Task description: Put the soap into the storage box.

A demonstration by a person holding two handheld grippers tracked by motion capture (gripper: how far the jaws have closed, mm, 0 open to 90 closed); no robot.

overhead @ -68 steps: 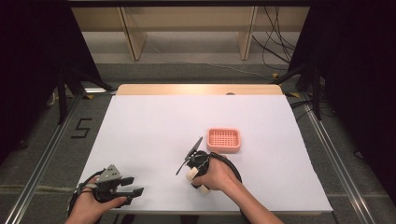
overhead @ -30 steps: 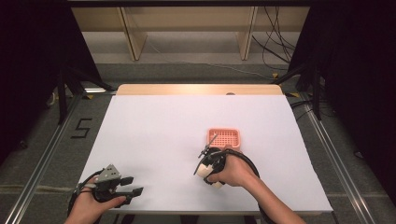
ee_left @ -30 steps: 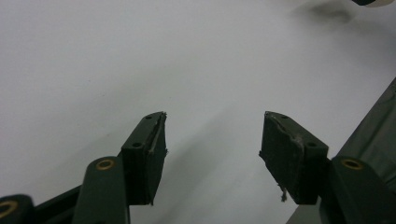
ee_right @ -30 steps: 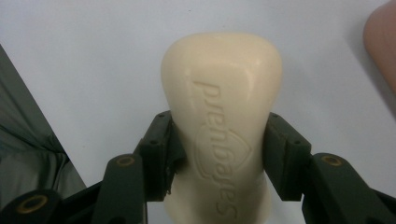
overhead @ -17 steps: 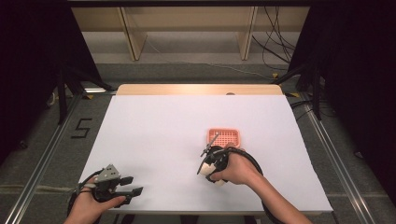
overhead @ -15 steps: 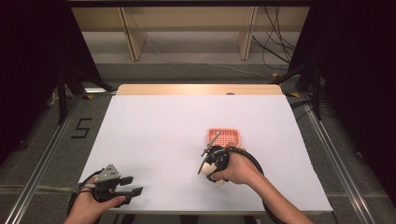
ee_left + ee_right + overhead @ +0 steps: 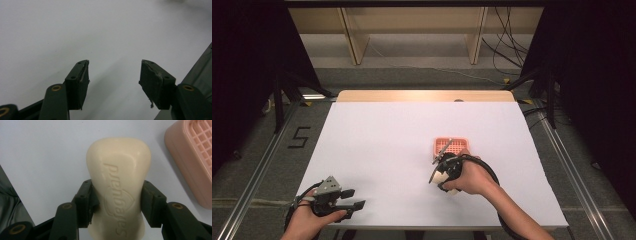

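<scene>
Soap bar [image 7: 118,187] clamped between right gripper [image 7: 117,202] fingers, carried over from mid-worktop [image 7: 377,150] since a couple seconds back, now just beside pink soap dish [image 7: 192,162]; probably only the drop-in left; left gripper [image 7: 113,77] parked near the front edge, fingers wide apart, nothing in them.

Left gripper [image 7: 113,75] agape — right gripper [image 7: 117,200] clamped

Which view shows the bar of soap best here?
The right gripper view: the soap is close up, embossed lettering legible, both jaws pressed on its sides. In the high view it is just a pale sliver beneath the right hand.
</scene>
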